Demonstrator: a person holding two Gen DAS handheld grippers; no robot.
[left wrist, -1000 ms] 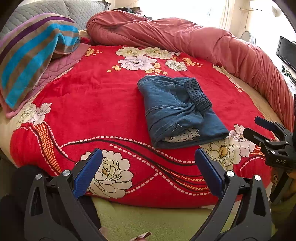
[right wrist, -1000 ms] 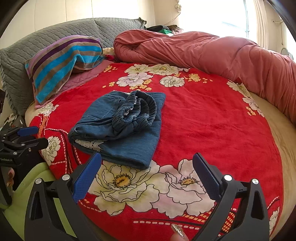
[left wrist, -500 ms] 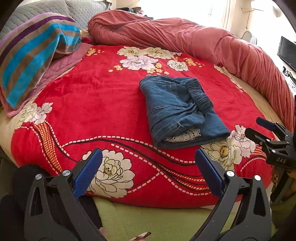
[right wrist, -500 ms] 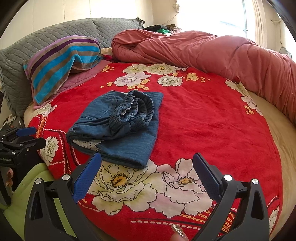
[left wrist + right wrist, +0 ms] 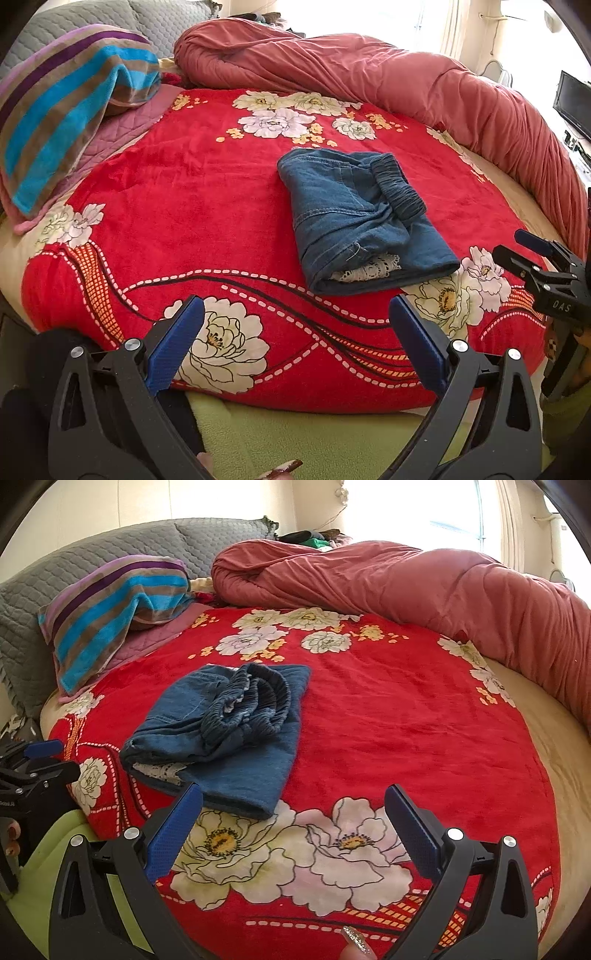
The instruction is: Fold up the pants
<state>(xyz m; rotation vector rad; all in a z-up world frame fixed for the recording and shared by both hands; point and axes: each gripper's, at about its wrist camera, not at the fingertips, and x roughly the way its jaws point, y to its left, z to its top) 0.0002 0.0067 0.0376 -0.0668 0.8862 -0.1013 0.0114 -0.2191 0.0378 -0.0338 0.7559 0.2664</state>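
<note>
Blue denim pants (image 5: pixel 354 218) (image 5: pixel 229 731) lie folded into a compact bundle on the red flowered blanket (image 5: pixel 192 206) (image 5: pixel 399 738), elastic waistband on top and a white lace edge showing at the near end. My left gripper (image 5: pixel 295 339) stands open at the bed's near edge, well short of the pants and holding nothing. My right gripper (image 5: pixel 293 830) is open too, over the blanket just in front of the bundle. Each gripper shows at the edge of the other's view.
A rolled pink-red duvet (image 5: pixel 406 81) (image 5: pixel 424 587) runs along the far and right side of the bed. A striped pillow (image 5: pixel 62 107) (image 5: pixel 110 605) and a grey quilted headboard (image 5: pixel 110 550) are at the left. A green sheet (image 5: pixel 314 439) lies below the blanket's edge.
Both grippers have drifted slightly; the pants bundle sits a little further left in the right wrist view. Nothing has been grasped or let go.
</note>
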